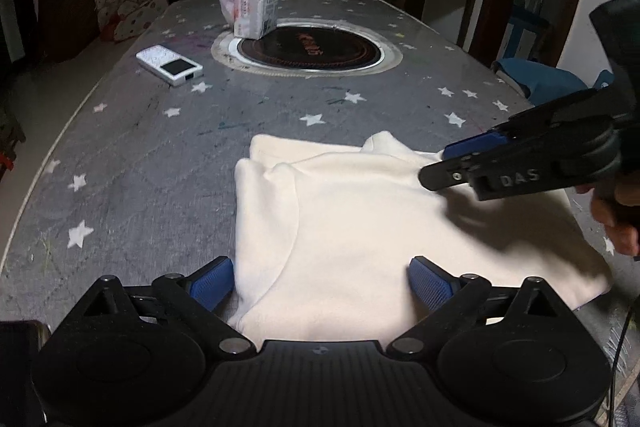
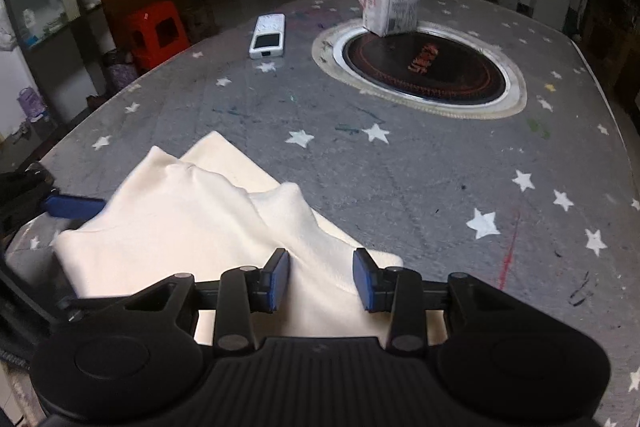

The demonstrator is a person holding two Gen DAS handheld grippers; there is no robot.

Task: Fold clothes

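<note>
The cream garment (image 1: 360,227) lies partly folded on the near part of the starred grey tabletop (image 1: 160,155), well apart from the white remote (image 1: 170,65) and the tissue pack (image 1: 256,5) farther back. It looks like soft, thickish fleece — light, limp, likely to sag and drag rather than hold a crease, but not slippery. The best hold, I judge, is a pinch at a corner or along a folded edge, taking all layers at once.

The left gripper (image 1: 320,281) hovers with its jaws spread wide over the near hem, holding nothing. The left view shows the right gripper (image 1: 438,163) from the side at the far corner of the cloth, where its jaws look almost together. Its own camera shows otherwise: the right gripper (image 2: 320,281) is half open, straddling a raised ridge of cloth without pinching it. That view also shows one blue pad (image 2: 74,207) of the left gripper at the cloth's edge.
</note>
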